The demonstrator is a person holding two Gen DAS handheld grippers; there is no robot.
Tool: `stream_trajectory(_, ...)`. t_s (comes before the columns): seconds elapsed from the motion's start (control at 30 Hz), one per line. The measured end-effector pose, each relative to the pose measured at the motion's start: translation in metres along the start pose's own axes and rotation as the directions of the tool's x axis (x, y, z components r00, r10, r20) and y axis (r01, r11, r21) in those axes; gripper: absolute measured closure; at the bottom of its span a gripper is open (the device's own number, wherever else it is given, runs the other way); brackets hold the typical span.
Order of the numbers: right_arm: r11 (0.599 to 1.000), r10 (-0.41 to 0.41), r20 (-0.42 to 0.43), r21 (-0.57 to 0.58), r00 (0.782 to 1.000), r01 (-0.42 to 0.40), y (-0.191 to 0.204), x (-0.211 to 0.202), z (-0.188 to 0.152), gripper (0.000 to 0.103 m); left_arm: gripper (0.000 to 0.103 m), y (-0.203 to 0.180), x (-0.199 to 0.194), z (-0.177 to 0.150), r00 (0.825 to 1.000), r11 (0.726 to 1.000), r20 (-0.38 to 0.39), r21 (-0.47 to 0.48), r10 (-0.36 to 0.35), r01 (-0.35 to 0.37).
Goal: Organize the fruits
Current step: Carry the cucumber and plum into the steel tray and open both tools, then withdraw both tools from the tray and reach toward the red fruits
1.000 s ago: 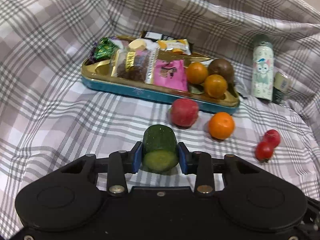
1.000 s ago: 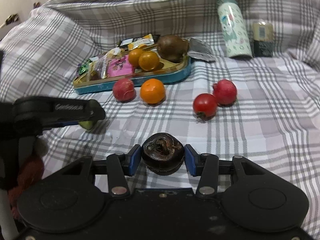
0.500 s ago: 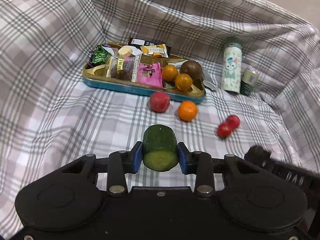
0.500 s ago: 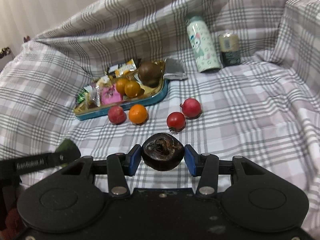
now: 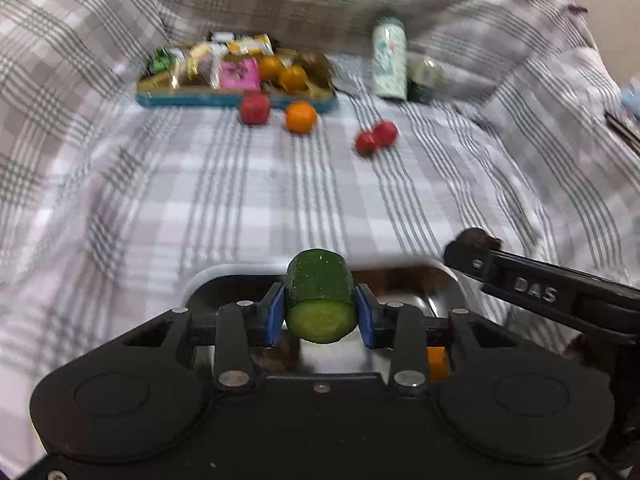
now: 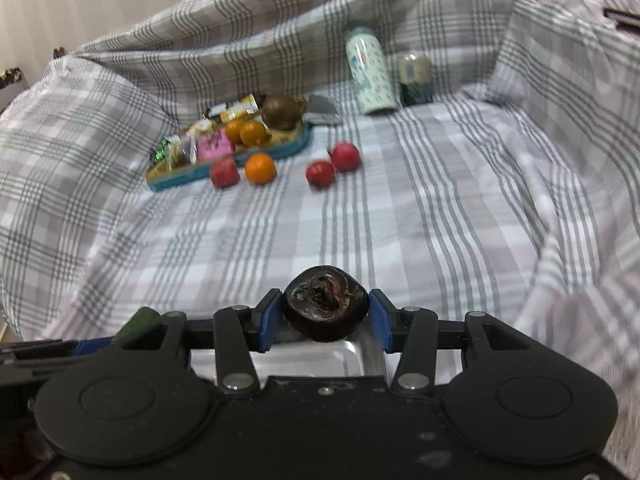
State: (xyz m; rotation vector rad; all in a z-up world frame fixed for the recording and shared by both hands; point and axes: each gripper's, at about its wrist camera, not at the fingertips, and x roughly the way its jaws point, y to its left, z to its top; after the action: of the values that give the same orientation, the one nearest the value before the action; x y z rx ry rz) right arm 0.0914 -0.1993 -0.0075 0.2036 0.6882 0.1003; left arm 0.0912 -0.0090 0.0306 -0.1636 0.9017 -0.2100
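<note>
My left gripper [image 5: 320,307] is clamped on a short green cucumber piece [image 5: 320,295], its blue pads pressed to either side and the pale cut face turned toward the camera. My right gripper [image 6: 325,315] is closed around a dark, wrinkled round fruit [image 6: 325,307], again squeezed between both blue pads. Directly beneath both sets of fingers I see a shiny metal tray [image 5: 444,284]; under the left gripper something orange [image 5: 437,356] shows in it, partly hidden by the tool body. To the right of my left gripper the other tool reaches in, its dark fruit just visible at the tip. Well ahead of both grippers, on the plaid cloth [image 6: 400,216], lie a red fruit [image 6: 224,173] and an orange [image 6: 261,168] side by side, and to their right two more red fruits [image 6: 332,164] touching each other. Just behind the first pair sits a blue-edged tin tray [image 6: 280,151] holding snack packets, two small oranges [image 6: 245,132] and a brown round fruit [image 6: 282,112]. Farther back and to the right stand a pale patterned bottle [image 6: 370,76] and a small can [image 6: 416,79] beside it. The left view is blurred.
</note>
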Motion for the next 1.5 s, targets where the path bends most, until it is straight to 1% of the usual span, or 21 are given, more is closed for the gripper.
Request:
stream_trajectory(0.1,0.999,-0.029,-0.011,-0.015,1.0,0.029,0.001,-0.002,-0.012,0.054,0.058,-0.005,0.0,-0.013,1.0,1.0,-0.025,0.004,-0.01,0.01)
stream_trajectory(0.23,1.0,-0.02,-0.038,0.001,0.999,0.021,-0.002,-0.001,-0.02,0.054,0.058,-0.01,0.002,-0.026,0.999,1.0,-0.038,0.021,0.012,-0.011)
stream_trajectory(0.37,1.0,-0.017,-0.047,0.0,0.999,0.017,0.001,0.002,-0.023,0.054,0.058,-0.013,0.001,-0.032,0.999,0.999,-0.029,0.036,0.025,-0.024)
stream_trajectory(0.53,1.0,-0.005,-0.054,-0.004,0.999,0.005,0.003,0.003,-0.025,0.054,0.059,-0.022,-0.003,-0.037,0.999,0.996,-0.003,0.079,0.046,-0.045)
stream_trajectory(0.67,1.0,0.008,-0.035,-0.009,0.999,-0.008,0.003,-0.001,-0.024,0.054,0.059,-0.026,-0.004,-0.039,0.998,0.993,0.004,0.098,0.059,-0.059)
stream_trajectory(0.87,1.0,0.007,-0.026,-0.011,1.0,-0.007,0.002,-0.004,-0.024,0.054,0.059,-0.024,-0.008,-0.041,0.997,0.993,0.01,0.092,0.073,-0.074)
stream_trajectory(1.13,1.0,0.005,-0.029,-0.003,1.0,-0.005,0.001,-0.007,-0.026,0.054,0.059,-0.02,-0.009,-0.039,0.997,0.995,0.008,0.064,0.075,-0.075)
stream_trajectory(1.5,1.0,0.01,-0.032,-0.013,0.999,-0.011,0.001,-0.01,-0.03,0.054,0.059,-0.021,-0.012,-0.038,0.997,0.995,0.015,0.061,0.078,-0.079)
